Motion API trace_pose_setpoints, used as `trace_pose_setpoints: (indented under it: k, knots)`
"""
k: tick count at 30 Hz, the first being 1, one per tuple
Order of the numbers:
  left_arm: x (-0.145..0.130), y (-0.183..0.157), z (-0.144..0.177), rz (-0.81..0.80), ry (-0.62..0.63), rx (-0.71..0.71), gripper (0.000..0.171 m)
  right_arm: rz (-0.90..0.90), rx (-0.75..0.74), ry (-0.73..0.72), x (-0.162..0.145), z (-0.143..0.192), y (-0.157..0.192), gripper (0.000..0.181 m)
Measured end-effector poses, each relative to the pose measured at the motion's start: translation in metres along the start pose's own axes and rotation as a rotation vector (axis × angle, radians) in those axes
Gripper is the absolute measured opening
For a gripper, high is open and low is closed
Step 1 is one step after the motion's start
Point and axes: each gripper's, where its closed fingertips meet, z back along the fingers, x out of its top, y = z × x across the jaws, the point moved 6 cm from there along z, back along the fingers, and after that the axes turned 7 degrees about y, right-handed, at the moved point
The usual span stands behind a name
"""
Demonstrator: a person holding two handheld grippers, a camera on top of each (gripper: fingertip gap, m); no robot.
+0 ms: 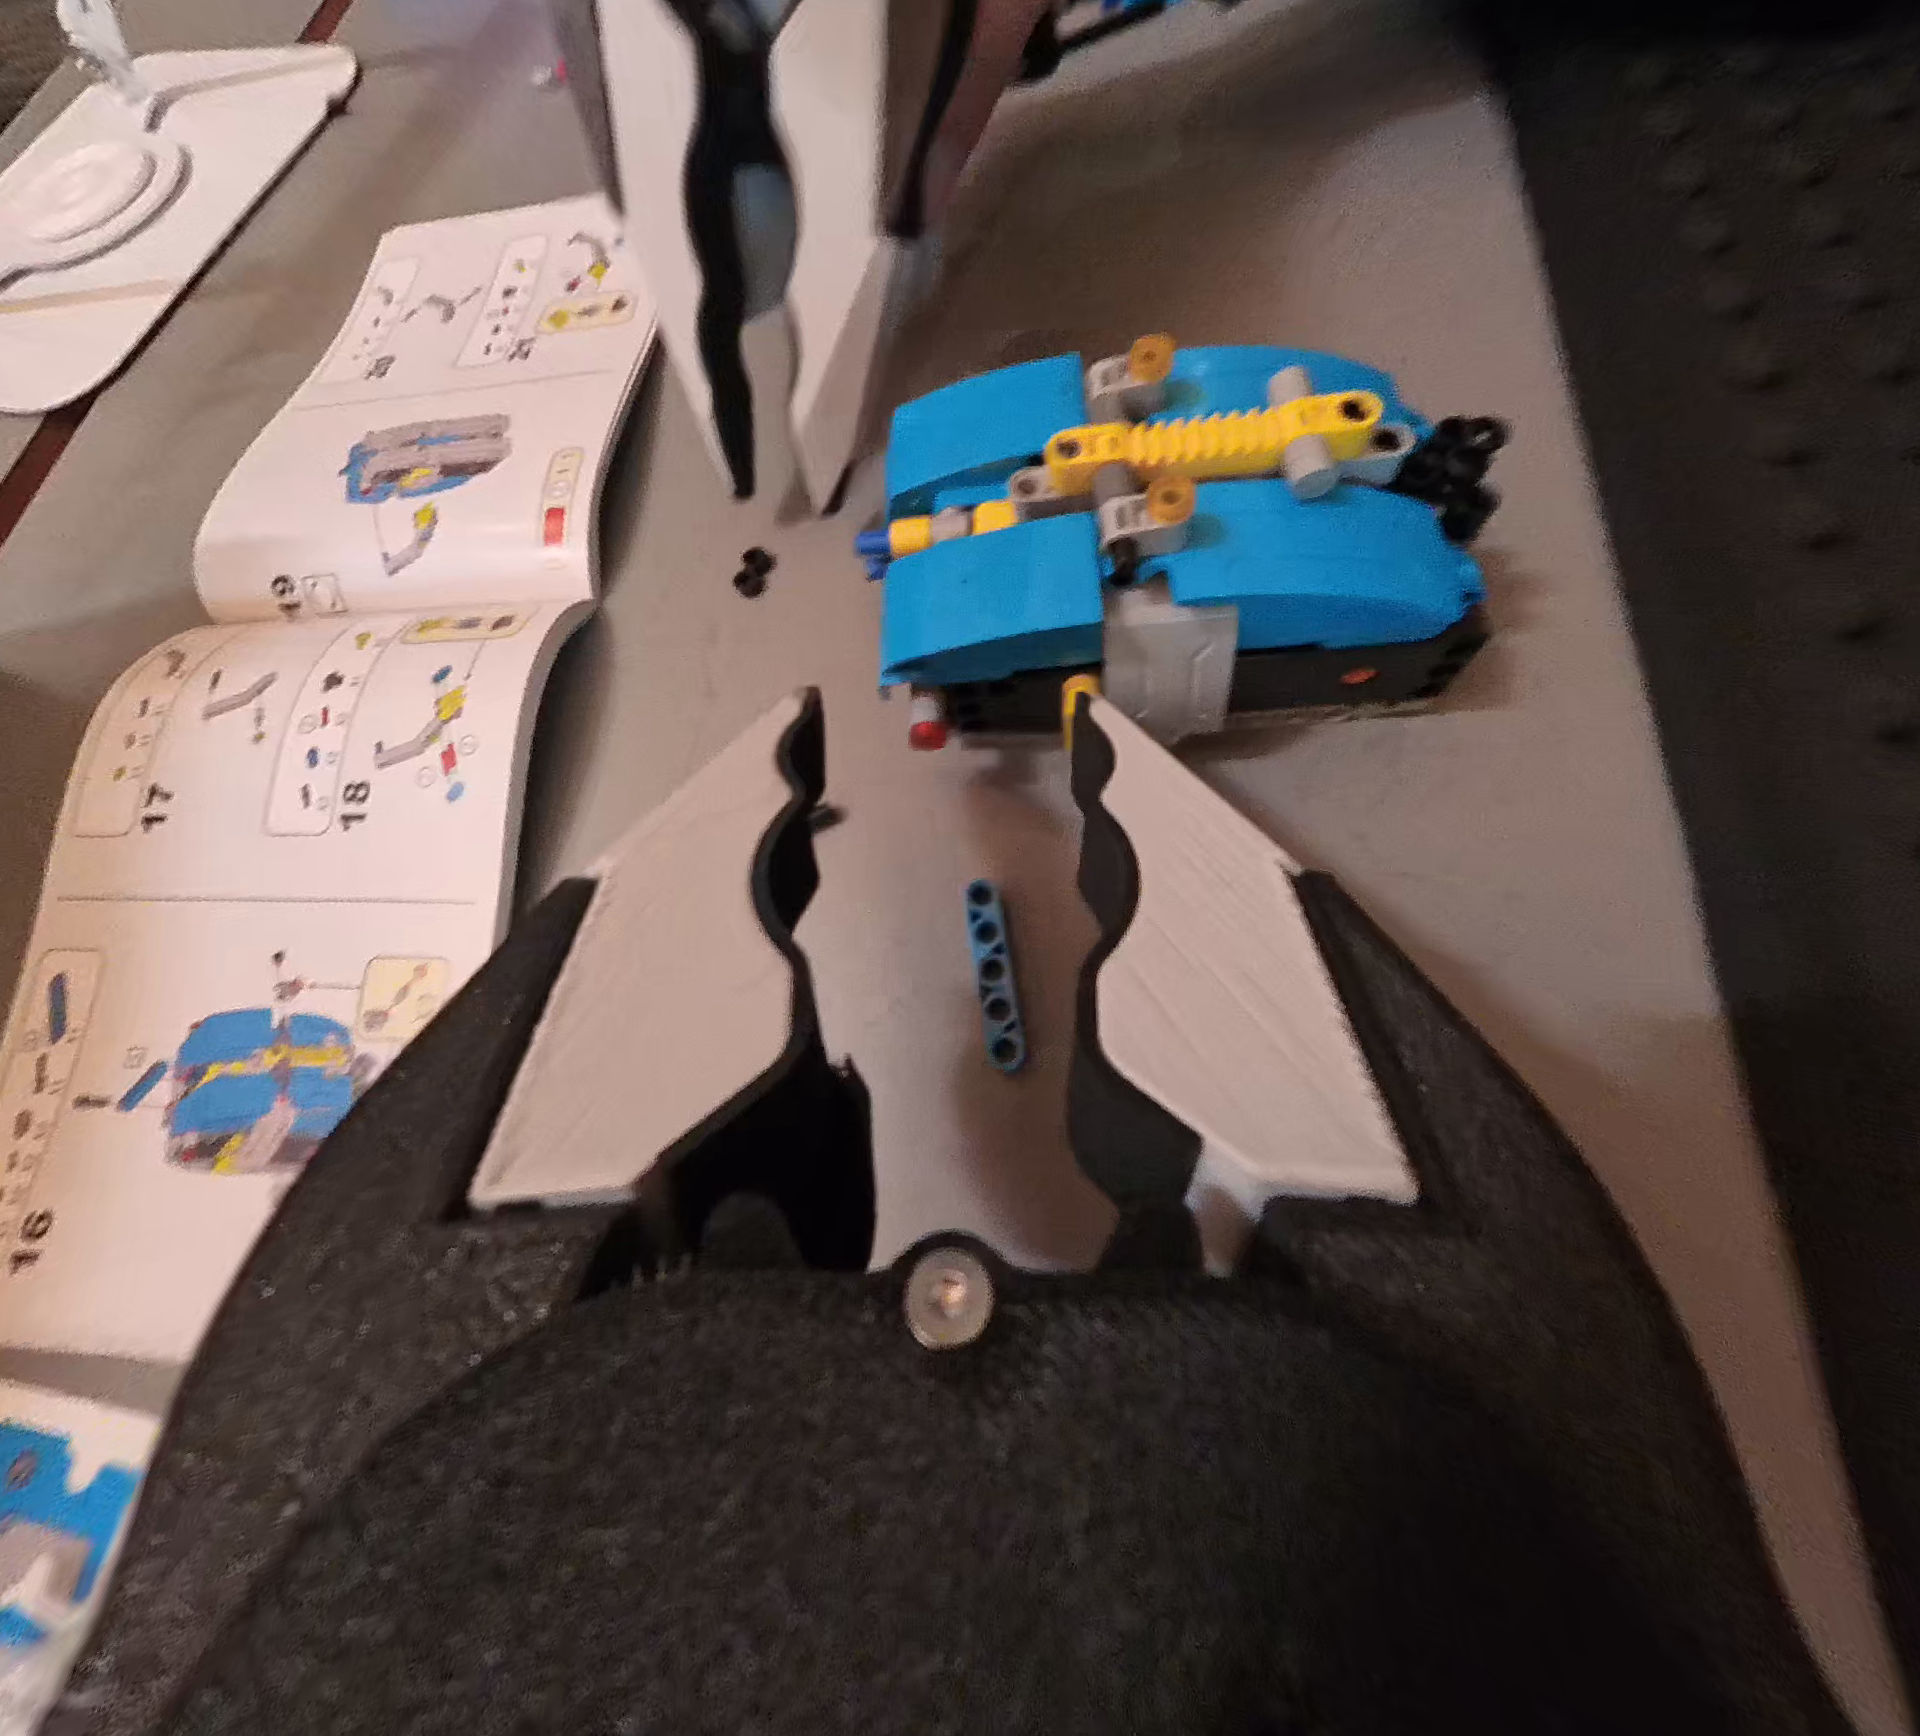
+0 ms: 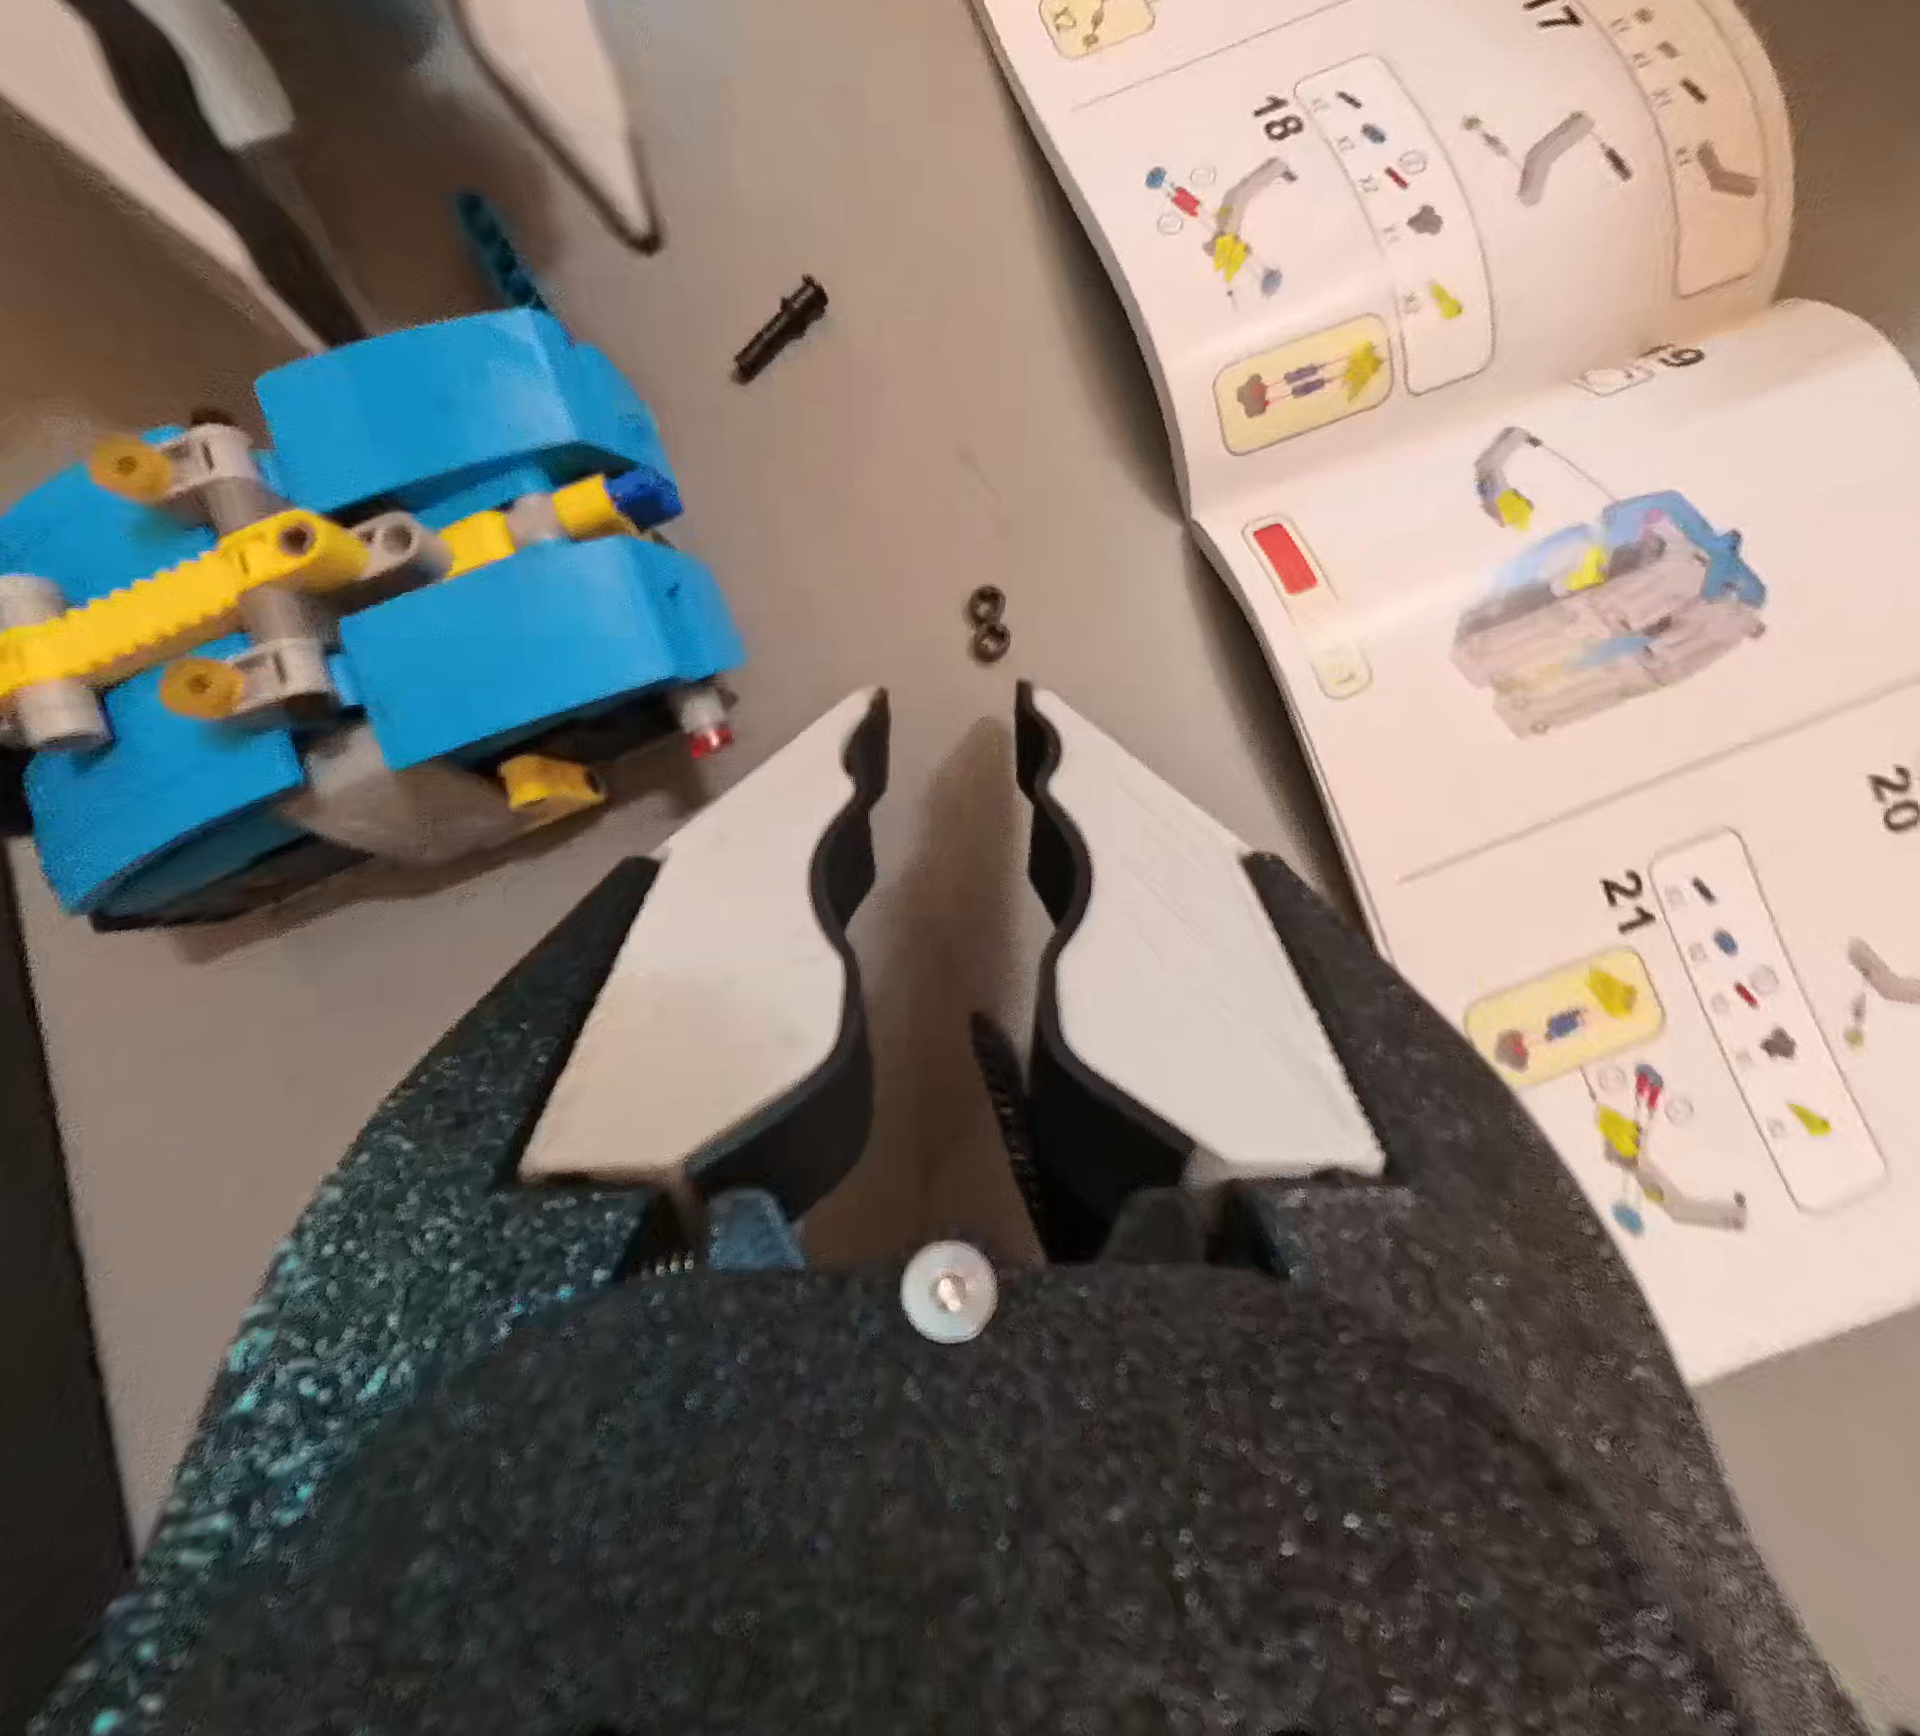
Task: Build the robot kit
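On my left the instruction booklet (image 1: pixel 395 523) lies open on the grey surface (image 1: pixel 1143 159), beside a white lamp base (image 1: pixel 156 159). My left claw (image 1: pixel 945 710) hovers with its fingers spread and nothing between them; a blue holed beam (image 1: pixel 995 974) lies on the surface in the gap, untouched. Just ahead sits the blue and yellow brick model (image 1: pixel 1174 533), partly built by the look of it. My right claw (image 2: pixel 951 699) is narrowly parted and empty, its tips near a small black double ring (image 2: pixel 987 621), with a black pin (image 2: pixel 779 327) loose farther off. Loose pieces remain unfitted. Motion blur softens everything, and the booklet is cut off.
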Motion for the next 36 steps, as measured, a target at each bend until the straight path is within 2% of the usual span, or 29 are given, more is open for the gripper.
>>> trace_pose_setpoints:
  k: [2, 8, 12, 16, 19, 22, 24, 27, 29, 36]
  knots:
    - [0.004, -0.006, 0.005, -0.002, -0.057, -0.028, 0.042, -0.005, -0.014, 0.025, 0.002, -0.005, -0.006, 0.020]
    - [0.008, -0.005, 0.017, 0.058, -0.154, -0.038, 0.042, 0.048, 0.005, 0.089, 0.010, -0.017, -0.011, 0.018]
    - [0.006, -0.005, 0.019, 0.091, -0.164, -0.060, 0.042, 0.062, 0.028, 0.096, 0.011, -0.018, -0.013, 0.007]
    - [0.011, -0.008, 0.018, 0.097, -0.172, -0.070, 0.042, 0.079, 0.031, 0.076, 0.008, -0.016, -0.011, 0.006]
    - [0.020, -0.014, 0.018, 0.102, -0.191, -0.098, 0.038, 0.058, 0.059, -0.026, 0.004, 0.006, -0.001, 0.006]
    - [0.029, -0.024, 0.014, 0.106, -0.205, -0.158, 0.030, 0.058, 0.190, -0.271, 0.001, 0.044, 0.030, 0.006]
    - [0.031, -0.027, 0.008, 0.098, -0.181, -0.162, 0.026, 0.068, 0.249, -0.383, -0.004, 0.057, 0.051, 0.006]
    - [0.031, -0.029, 0.000, 0.081, -0.147, -0.156, 0.023, 0.096, 0.199, -0.409, -0.009, 0.049, 0.066, 0.006]
    - [0.030, -0.030, -0.003, 0.079, -0.133, -0.162, 0.022, 0.097, 0.221, -0.400, -0.009, 0.046, 0.067, 0.006]
    - [0.025, -0.030, -0.003, 0.117, -0.164, -0.186, 0.020, 0.174, 0.193, -0.381, -0.005, 0.038, 0.072, 0.006]
